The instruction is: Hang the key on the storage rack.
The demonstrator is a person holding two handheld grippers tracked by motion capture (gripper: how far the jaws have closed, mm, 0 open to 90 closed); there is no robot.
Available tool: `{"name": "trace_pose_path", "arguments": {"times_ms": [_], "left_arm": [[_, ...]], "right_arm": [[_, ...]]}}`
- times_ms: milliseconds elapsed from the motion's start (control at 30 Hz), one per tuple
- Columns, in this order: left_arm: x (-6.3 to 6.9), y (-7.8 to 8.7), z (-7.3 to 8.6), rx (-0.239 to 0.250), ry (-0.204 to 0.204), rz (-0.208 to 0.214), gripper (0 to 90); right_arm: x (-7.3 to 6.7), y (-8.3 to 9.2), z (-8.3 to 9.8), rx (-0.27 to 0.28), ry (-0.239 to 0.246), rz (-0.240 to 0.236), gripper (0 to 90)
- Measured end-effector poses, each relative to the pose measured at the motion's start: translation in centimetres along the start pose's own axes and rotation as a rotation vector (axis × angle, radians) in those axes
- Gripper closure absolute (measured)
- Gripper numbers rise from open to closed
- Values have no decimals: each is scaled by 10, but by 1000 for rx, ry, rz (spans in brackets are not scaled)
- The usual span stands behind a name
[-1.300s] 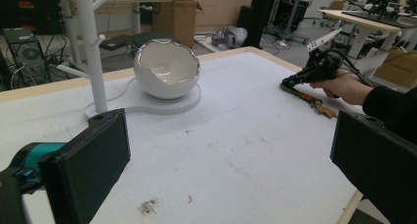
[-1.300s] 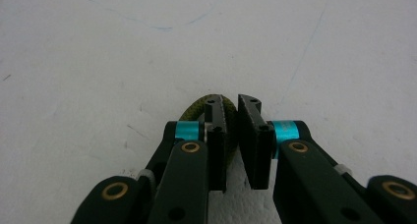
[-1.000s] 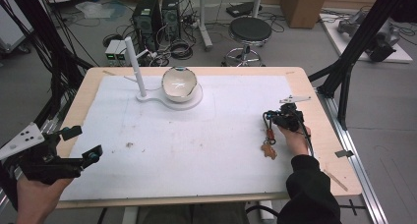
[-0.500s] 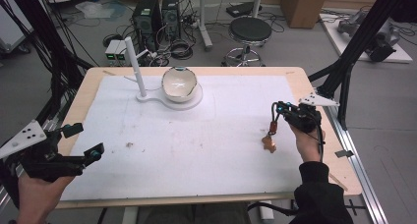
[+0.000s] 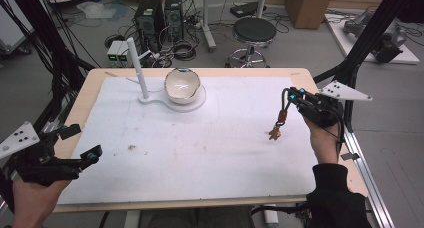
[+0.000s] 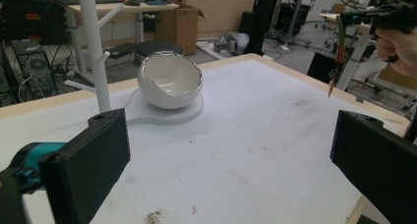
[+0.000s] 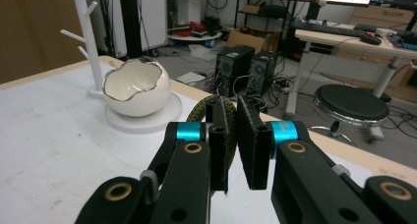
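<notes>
High view: right gripper (image 5: 286, 97) holds a cord loop with a red bead and a small brown pendant — a keychain-like charm (image 5: 276, 128) — lifted off the white mat (image 5: 200, 138), hanging at the table's right side. Right gripper view shows the jaws nearly closed on the olive-patterned cord (image 7: 206, 111). Left gripper (image 5: 80, 143) hovers wide open and empty over the near left corner; its own view shows both pads far apart.

Progress, as I judge it — pickup is done; the carry to the white branched stand (image 5: 136, 68) or the egg-shaped bowl (image 5: 182, 85) beside it remains, with both well apart from the charm.

Against the frame a second ago: the charm then lay touching the mat under the right hand; now it dangles clear and the hand sits higher and farther right. Left gripper barely shifts.
</notes>
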State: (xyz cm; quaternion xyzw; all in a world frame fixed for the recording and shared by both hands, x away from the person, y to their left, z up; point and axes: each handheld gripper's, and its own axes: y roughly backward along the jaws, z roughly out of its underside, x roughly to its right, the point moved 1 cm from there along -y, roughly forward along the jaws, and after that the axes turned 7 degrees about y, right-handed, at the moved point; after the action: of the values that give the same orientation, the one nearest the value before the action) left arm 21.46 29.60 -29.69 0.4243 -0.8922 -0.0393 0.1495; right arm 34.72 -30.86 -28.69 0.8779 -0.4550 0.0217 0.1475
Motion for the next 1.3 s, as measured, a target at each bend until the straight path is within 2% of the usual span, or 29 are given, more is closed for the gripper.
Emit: {"name": "trace_pose_path", "arguments": {"times_ms": [100,333,633,800,833,867,933,1000,1033,1300], "left_arm": [[0,0,0,-2,2,2,19],[-3,6,0,1,10,-3,19],[-5,11,-3,4,5,-9,19],[-9,16,-5,5,3,-15,19],[-8,17,-5,4,2,-12,19],[-8,19,-4,2,2,-10,19],[-6,22,-4,-6,-7,-11,19],[-4,25,-4,-14,-22,-17,19],[-2,27,-4,-13,-25,-18,19],[5,37,-3,-11,-34,-14,19]], "right_arm": [[-1,0,-17,-30,23,-23,836],[-3,-5,-41,-65,51,-52,836],[-11,-21,-63,-82,67,-92,836],[-30,-40,-80,-87,92,-142,836],[-38,-49,-87,-90,104,-167,837],[-38,-49,-87,-90,104,-167,837],[-50,-62,-96,-97,110,-205,836],[-54,-67,-99,-101,112,-217,836],[-61,-76,-106,-108,127,-238,836],[-81,-102,-129,-103,141,-287,836]]}}
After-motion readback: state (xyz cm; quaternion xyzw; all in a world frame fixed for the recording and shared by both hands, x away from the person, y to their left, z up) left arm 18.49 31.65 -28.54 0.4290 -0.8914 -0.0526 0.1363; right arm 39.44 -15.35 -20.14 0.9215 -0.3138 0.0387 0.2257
